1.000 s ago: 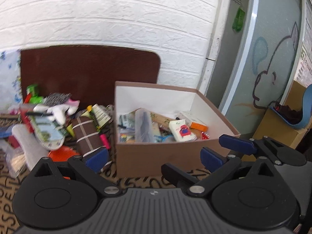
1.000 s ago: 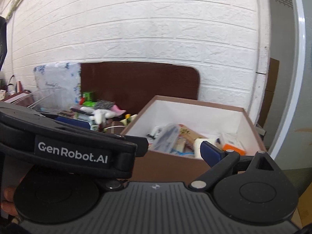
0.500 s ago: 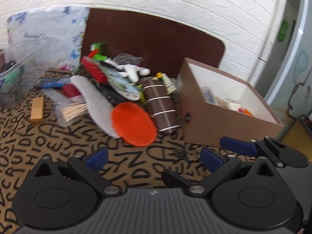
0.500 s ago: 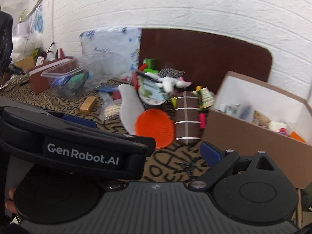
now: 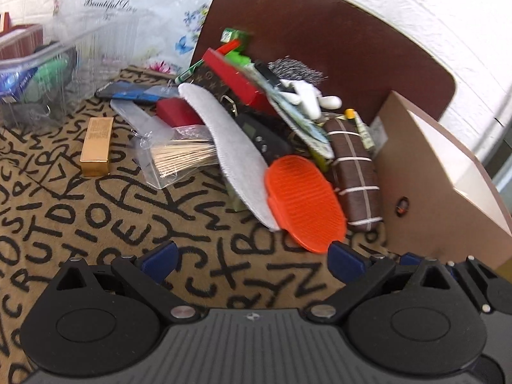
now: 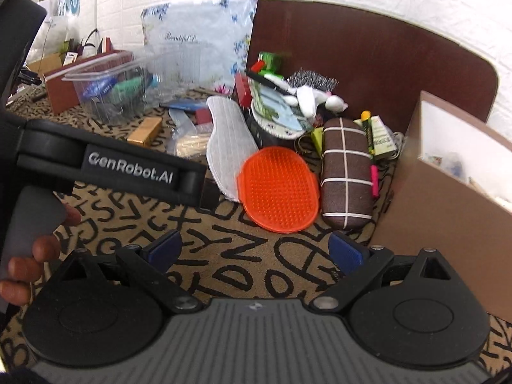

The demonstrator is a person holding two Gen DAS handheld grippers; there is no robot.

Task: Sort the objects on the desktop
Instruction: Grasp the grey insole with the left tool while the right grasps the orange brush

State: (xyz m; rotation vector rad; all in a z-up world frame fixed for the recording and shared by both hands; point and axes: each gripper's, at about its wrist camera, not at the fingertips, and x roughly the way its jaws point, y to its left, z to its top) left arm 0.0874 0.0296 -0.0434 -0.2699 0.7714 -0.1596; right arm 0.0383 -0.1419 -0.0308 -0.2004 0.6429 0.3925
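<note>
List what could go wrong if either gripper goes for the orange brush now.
1. The orange brush overlaps the grey insole; lifting it may drag the insole and shift the pile.
2. The brown case lies right beside it, so an open finger could snag it.
3. Left gripper and right gripper are close and could collide.

Black grippers, blue-padded fingers (image 5: 160, 257), silver screws, white "GenRobot.AI" lettering.
</note>
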